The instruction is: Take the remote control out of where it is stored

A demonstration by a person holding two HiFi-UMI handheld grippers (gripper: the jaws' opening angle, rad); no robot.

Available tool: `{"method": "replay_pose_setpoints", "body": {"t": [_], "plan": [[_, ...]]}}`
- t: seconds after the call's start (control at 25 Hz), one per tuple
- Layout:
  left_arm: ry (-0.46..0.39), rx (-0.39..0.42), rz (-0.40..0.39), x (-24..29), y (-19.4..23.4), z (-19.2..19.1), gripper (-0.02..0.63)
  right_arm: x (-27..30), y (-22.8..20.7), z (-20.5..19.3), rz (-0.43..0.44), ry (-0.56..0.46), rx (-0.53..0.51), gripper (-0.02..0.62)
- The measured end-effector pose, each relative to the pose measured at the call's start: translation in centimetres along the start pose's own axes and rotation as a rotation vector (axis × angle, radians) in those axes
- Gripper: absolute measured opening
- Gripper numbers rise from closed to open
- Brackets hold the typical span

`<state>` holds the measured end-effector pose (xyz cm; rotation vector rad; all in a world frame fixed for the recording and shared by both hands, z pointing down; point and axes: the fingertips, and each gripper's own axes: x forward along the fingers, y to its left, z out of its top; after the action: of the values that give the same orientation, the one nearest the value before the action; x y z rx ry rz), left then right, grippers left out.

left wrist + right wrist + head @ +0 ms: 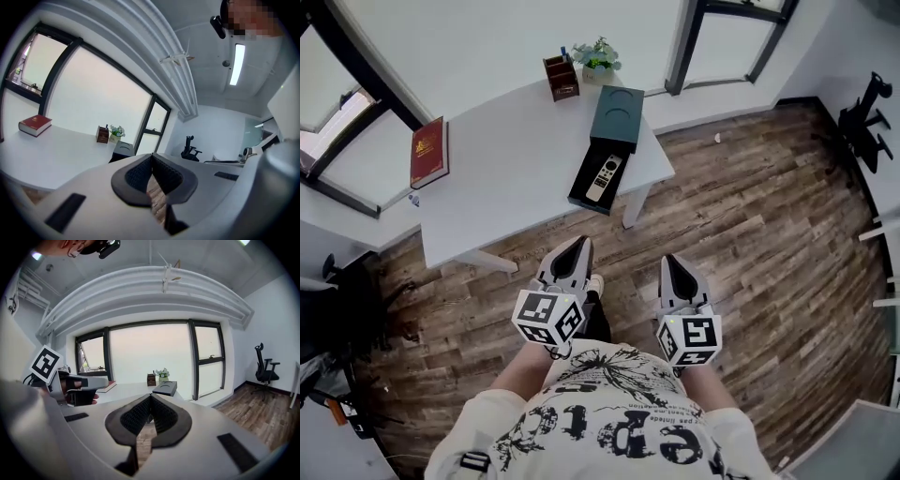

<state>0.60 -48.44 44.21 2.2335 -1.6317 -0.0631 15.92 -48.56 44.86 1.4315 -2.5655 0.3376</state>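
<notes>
A pale remote control [604,177] lies in a black open tray [584,192] at the near right corner of the white table [516,159]. A dark green lid [617,117] rests over the tray's far end; it also shows in the left gripper view as the lid [124,149] and in the right gripper view as the lid [165,387]. My left gripper [582,244] and right gripper [668,261] hang side by side over the wooden floor, close to my body and short of the table. Both are shut with nothing between the pads [140,173] [161,413].
A red book [428,151] lies at the table's left side. A brown pen holder [561,77] and a small potted plant [597,58] stand at the far edge by the window. A black office chair [872,117] stands at the far right on the floor.
</notes>
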Motion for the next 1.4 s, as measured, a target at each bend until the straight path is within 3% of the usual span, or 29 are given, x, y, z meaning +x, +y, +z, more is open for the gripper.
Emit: {"method": "replay_pose_setpoints", "body": {"t": [0.24, 0.48, 0.68, 1.08, 1.36, 1.4], "plan": [[0.069, -0.005, -0.061, 7.7, 6.0, 2.4, 0.011, 9.7, -1.4, 3.5, -0.075, 0.003, -0.023, 0.003], [0.145, 0.017, -0.123, 12.6, 10.0, 3.0, 0.011, 16.7, 0.0, 5.4, -0.079, 0.003, -0.038, 0.003], [0.283, 0.076, -0.188, 15.9, 11.6, -0.2, 0.011, 19.6, -0.5, 5.2, -0.103, 0.041, -0.032, 0.003], [0.439, 0.107, -0.145, 19.6, 13.6, -4.5, 0.011, 23.9, -3.5, 3.0, -0.08, 0.138, -0.055, 0.003], [0.56, 0.11, -0.084, 22.6, 14.2, -7.7, 0.016, 27.4, -5.7, 1.2, 0.021, 0.21, -0.051, 0.003], [0.584, 0.102, -0.076, 22.8, 14.3, -8.3, 0.046, 27.7, -5.7, 1.0, 0.042, 0.219, -0.051, 0.003]]}}
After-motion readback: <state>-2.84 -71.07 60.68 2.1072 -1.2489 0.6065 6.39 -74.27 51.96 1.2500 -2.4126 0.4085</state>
